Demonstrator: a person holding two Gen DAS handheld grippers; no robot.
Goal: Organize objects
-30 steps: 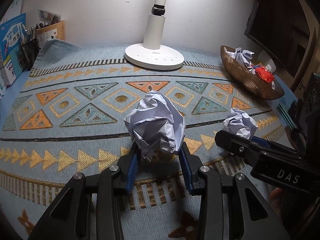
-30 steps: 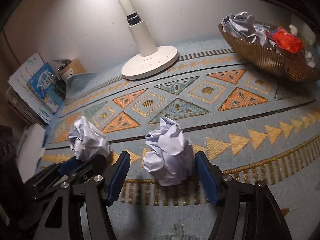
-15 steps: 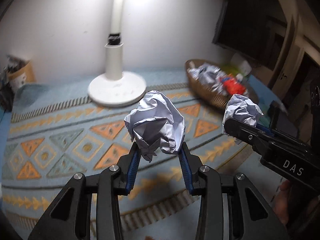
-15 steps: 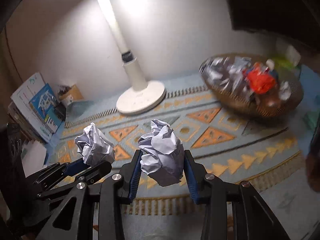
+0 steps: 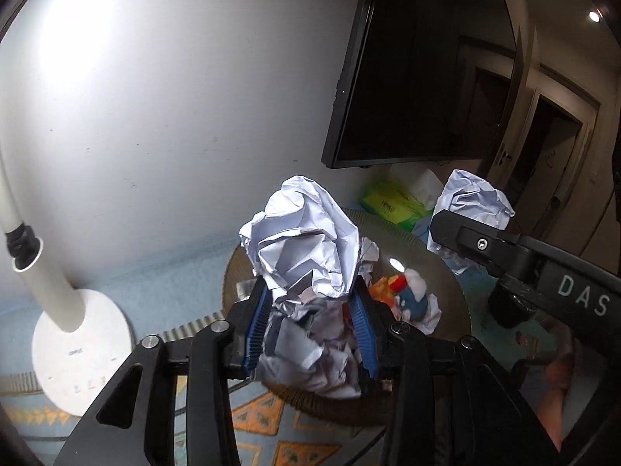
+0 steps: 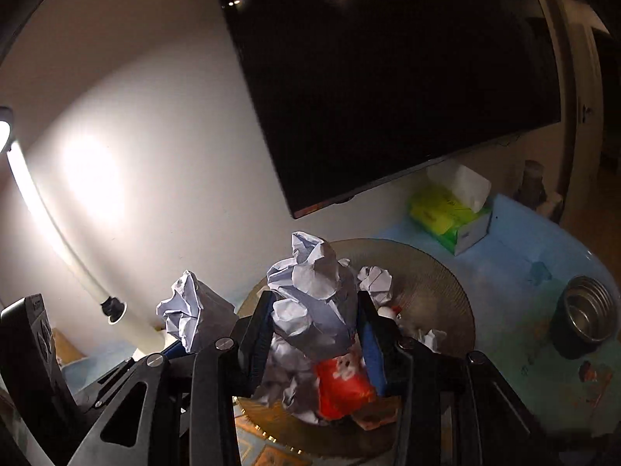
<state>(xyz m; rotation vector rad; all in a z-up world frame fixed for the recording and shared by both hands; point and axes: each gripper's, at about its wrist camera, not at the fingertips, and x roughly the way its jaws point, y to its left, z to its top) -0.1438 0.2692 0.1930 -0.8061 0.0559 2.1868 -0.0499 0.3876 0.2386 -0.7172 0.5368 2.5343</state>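
My left gripper holds a crumpled white paper ball between its blue pads, right above the woven brown basket; its jaws are opening, and the pads still touch the paper. Alongside on the right, my right gripper carries a second paper ball. In the right wrist view the right gripper is shut on that ball over the basket. The left gripper's ball shows to its left. Several crumpled papers and a red wrapper lie in the basket.
A white desk lamp base stands left of the basket on the patterned cloth. A dark screen hangs on the wall behind. A green tissue box and a steel cup sit on the blue table beyond. A hand shows at lower right.
Both grippers rose off the patterned cloth and swung right, carrying their paper balls over the basket. The right gripper closed on its ball at the start.
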